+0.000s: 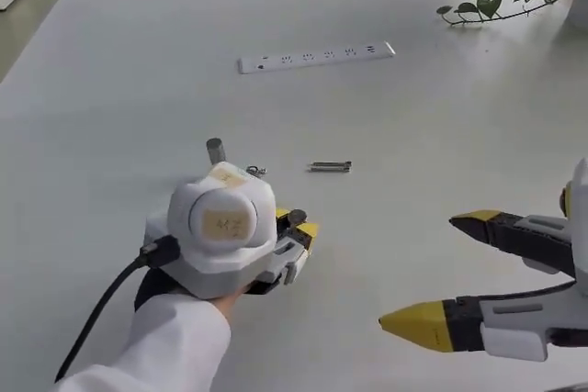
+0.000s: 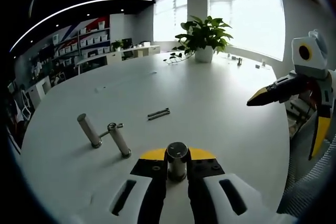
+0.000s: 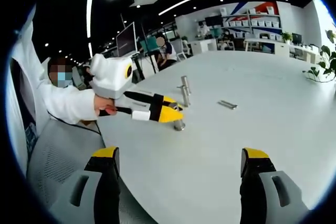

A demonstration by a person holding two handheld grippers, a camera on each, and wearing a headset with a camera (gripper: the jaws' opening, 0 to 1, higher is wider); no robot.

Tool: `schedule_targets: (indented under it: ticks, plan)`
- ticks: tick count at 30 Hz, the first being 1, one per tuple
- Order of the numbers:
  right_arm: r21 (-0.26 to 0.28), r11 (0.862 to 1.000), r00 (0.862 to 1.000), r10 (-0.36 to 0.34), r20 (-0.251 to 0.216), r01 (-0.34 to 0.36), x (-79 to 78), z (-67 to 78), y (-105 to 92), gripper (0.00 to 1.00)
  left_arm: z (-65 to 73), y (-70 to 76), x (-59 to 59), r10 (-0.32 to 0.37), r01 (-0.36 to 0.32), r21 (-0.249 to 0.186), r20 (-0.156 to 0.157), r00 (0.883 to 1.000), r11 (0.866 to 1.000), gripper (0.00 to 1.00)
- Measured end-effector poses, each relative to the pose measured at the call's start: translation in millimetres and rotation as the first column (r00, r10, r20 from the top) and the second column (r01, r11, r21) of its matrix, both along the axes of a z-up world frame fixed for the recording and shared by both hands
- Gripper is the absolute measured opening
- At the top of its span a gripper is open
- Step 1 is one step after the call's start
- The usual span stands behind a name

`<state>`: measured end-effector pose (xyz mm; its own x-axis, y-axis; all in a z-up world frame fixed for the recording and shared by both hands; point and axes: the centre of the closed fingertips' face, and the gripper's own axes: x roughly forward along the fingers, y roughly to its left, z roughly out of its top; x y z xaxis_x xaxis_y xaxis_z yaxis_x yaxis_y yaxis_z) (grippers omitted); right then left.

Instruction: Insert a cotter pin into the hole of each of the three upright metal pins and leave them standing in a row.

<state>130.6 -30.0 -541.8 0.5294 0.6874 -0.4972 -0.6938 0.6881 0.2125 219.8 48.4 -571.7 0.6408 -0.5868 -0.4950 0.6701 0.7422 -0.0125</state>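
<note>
fingers (image 2: 152, 170) of the left gripper (image 2: 177, 157) are clamped on an upright metal pin (image 2: 177, 165) standing on the white table (image 2: 220, 103). a second pin (image 2: 89, 129) and a third pin (image 2: 119, 140) stand upright just beyond, near each other. the right gripper (image 3: 180, 156) is spread wide and holds nothing, well apart from them.

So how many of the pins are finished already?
One looks done: the middle pin seems to have a cotter pin through its top. In hand: the left gripper is shut on a third pin. Left: that one and the bare pin. Loose cotter pins lie on the table, and the right gripper is open.
</note>
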Motion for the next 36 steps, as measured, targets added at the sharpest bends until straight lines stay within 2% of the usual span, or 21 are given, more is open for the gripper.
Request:
schedule_targets:
  ticks: [4,7,9,11,14,15,17,18,20,23,24,27,28,30,31,32,36]
  plan:
    - [-0.004,1.0,1.0,0.002,0.0,-0.002,-0.6,-0.4,0.2,0.94,1.2,-0.4,-0.1,-0.018,0.017,0.019,0.026,1.0,1.0,0.12]
    - [-0.002,1.0,1.0,0.004,0.0,-0.004,-0.7,-0.2,0.8,0.94,8.2,0.7,0.1,-0.034,0.034,0.005,0.031,0.999,0.999,0.16]
    - [-0.002,1.0,1.0,0.004,0.0,-0.004,-1.0,-0.2,1.0,0.94,15.3,-0.2,-0.8,-0.067,0.067,-0.003,0.049,0.997,0.998,0.29]
    - [-0.003,1.0,1.0,0.006,-0.001,-0.006,-1.5,-0.3,1.2,0.94,21.2,-1.0,-5.1,-0.103,0.104,-0.032,0.035,0.994,0.994,0.44]
    - [-0.003,1.0,1.0,0.009,-0.001,-0.009,-2.9,-0.1,2.0,0.94,29.0,2.2,-10.6,-0.14,0.142,-0.061,0.029,0.99,0.988,0.58]
    - [-0.003,1.0,1.0,0.01,-0.001,-0.01,-3.1,-0.2,2.2,0.94,32.3,3.7,-15.0,-0.166,0.167,-0.079,0.02,0.986,0.983,0.61]
    - [-0.004,1.0,1.0,0.011,-0.003,-0.011,-3.6,-0.4,2.6,0.94,35.6,5.1,-27.6,-0.238,0.236,-0.107,-0.004,0.971,0.966,0.62]
    - [-0.003,1.0,1.0,0.011,-0.004,-0.011,-4.0,-0.5,2.7,0.94,36.7,6.3,-33.4,-0.27,0.267,-0.109,-0.008,0.963,0.958,0.6]
    - [-0.005,1.0,1.0,0.012,-0.007,-0.012,-5.0,-1.1,2.9,0.94,37.7,15.9,-38.0,-0.273,0.272,-0.082,-0.003,0.962,0.959,0.61]
    - [-0.009,1.0,1.0,0.016,-0.011,-0.016,-6.3,-2.1,3.7,0.94,38.7,25.8,-53.2,-0.322,0.319,-0.092,-0.019,0.946,0.943,0.74]
    - [-0.01,1.0,1.0,0.018,-0.013,-0.018,-7.1,-2.5,3.9,0.94,38.9,28.3,-57.3,-0.334,0.33,-0.093,-0.025,0.942,0.939,0.82]
    - [-0.017,1.0,1.0,0.021,-0.02,-0.021,-8.2,-4.0,4.0,0.94,39.2,35.9,-67.0,-0.35,0.345,-0.1,-0.034,0.936,0.933,1.0]
    - [-0.019,1.0,1.0,0.021,-0.022,-0.022,-9.2,-4.6,3.9,0.94,38.1,40.0,-69.6,-0.349,0.344,-0.097,-0.04,0.936,0.934,0.99]
    - [-0.022,0.999,0.999,0.025,-0.027,-0.026,-9.9,-5.7,4.2,0.94,36.6,46.9,-66.3,-0.314,0.31,-0.095,-0.034,0.949,0.946,0.99]
    - [-0.024,0.999,0.999,0.027,-0.029,-0.028,-10.0,-6.2,4.4,0.93,35.5,50.6,-67.2,-0.306,0.301,-0.106,-0.043,0.951,0.948,0.99]
    - [-0.029,0.999,0.999,0.029,-0.029,-0.03,-10.9,-6.7,4.6,0.93,34.5,53.1,-68.9,-0.307,0.3,-0.112,-0.055,0.95,0.947,0.99]
    - [-0.04,0.999,0.999,0.033,-0.03,-0.035,-11.8,-7.3,4.1,0.93,35.4,59.7,-74.5,-0.29,0.278,-0.139,-0.068,0.955,0.95,0.99]
